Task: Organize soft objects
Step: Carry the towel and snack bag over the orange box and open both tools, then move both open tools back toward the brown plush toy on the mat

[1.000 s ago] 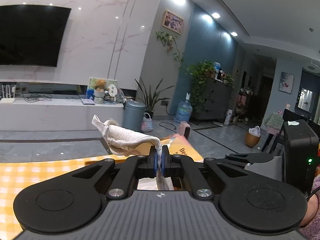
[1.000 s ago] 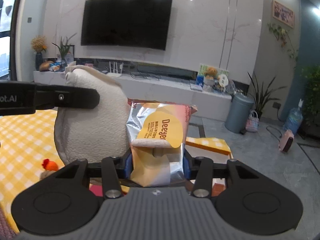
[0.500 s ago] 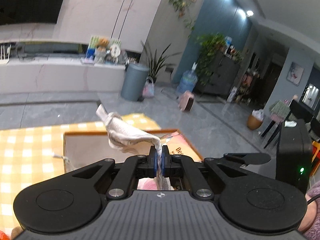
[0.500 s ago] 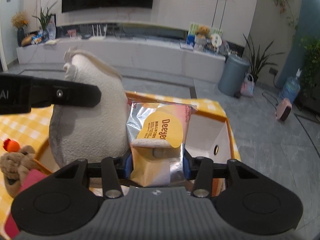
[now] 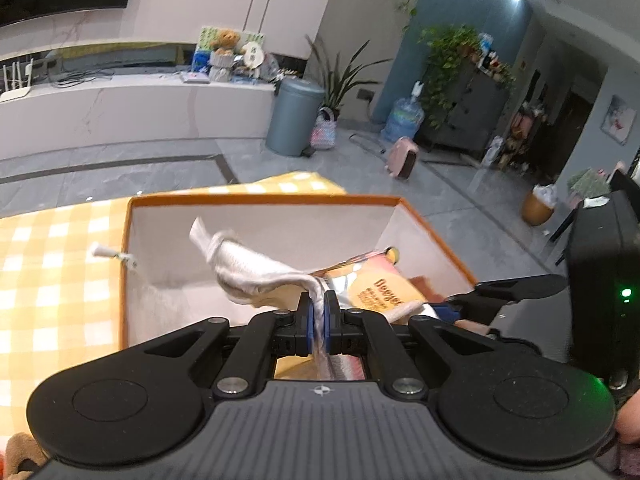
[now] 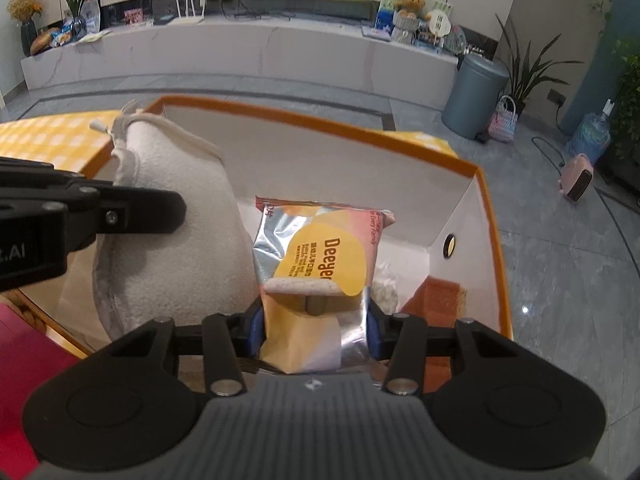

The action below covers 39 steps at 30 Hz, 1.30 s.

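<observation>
A white fluffy drawstring pouch (image 5: 248, 268) hangs over the orange-rimmed white box (image 5: 264, 200), with my left gripper (image 5: 319, 312) shut on its thin edge. In the right wrist view the same pouch (image 6: 176, 216) sits at the left inside the box (image 6: 320, 120), and the left gripper's finger (image 6: 132, 212) lies across it. My right gripper (image 6: 316, 328) is shut on the lower part of a silver and yellow snack packet (image 6: 320, 256), held upright above the box floor. The packet (image 5: 380, 292) also shows to the right of the pouch in the left wrist view.
The box stands on a yellow checked tablecloth (image 5: 52, 264) near the table's far edge. An orange-brown item (image 6: 440, 300) and a small white crumpled thing (image 6: 384, 284) lie in the box's right corner. A brown plush toy (image 5: 20, 452) and a red object (image 6: 24, 356) lie outside, near left.
Both grippers have come down and tipped forward over the box, so its inside now fills the views. The pouch and the packet stayed gripped throughout.
</observation>
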Tool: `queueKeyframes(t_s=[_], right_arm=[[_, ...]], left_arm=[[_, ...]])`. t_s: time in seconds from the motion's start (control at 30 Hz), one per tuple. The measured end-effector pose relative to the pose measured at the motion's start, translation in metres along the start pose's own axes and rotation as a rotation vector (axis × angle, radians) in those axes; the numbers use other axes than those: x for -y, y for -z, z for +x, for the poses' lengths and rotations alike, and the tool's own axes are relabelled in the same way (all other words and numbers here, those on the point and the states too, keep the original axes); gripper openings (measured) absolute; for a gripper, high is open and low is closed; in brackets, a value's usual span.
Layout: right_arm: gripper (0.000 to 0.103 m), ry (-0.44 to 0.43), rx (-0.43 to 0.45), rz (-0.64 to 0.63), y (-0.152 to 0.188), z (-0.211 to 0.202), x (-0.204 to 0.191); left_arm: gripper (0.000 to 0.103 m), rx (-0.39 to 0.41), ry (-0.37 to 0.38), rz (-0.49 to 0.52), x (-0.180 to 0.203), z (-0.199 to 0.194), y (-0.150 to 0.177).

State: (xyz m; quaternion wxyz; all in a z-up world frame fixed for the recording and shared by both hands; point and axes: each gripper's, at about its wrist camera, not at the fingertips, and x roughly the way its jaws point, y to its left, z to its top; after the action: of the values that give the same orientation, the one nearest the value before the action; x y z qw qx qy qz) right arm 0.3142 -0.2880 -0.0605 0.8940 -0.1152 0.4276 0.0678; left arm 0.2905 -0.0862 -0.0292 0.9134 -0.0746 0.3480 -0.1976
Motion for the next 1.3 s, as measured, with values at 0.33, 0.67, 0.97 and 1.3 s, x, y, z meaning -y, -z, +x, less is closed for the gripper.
queueKeyframes(t_s=[0.33,0.67,0.97,1.3], right_arm=[[0.058,0.013,-0.022,-0.011,0.003,-0.004,-0.004],[0.074,0.027,0.018,0.001,-0.012,-0.058,0.001],[0.081,0.037,0.219,0.094,0.013,-0.135,-0.024],[0.091,0.035,0.412,0.063,0.080,-0.185,-0.115]], left_arm=[[0.047,-0.010,-0.049,0.028,0.005,-0.011,-0.005],[0.090,0.052,-0.051,0.025,0.016,-0.057,-0.019],[0.091,0.176,-0.044,-0.010,0.018,-0.118,-0.006],[0.091,0.318,-0.127,0.108,0.021,-0.183,0.046]])
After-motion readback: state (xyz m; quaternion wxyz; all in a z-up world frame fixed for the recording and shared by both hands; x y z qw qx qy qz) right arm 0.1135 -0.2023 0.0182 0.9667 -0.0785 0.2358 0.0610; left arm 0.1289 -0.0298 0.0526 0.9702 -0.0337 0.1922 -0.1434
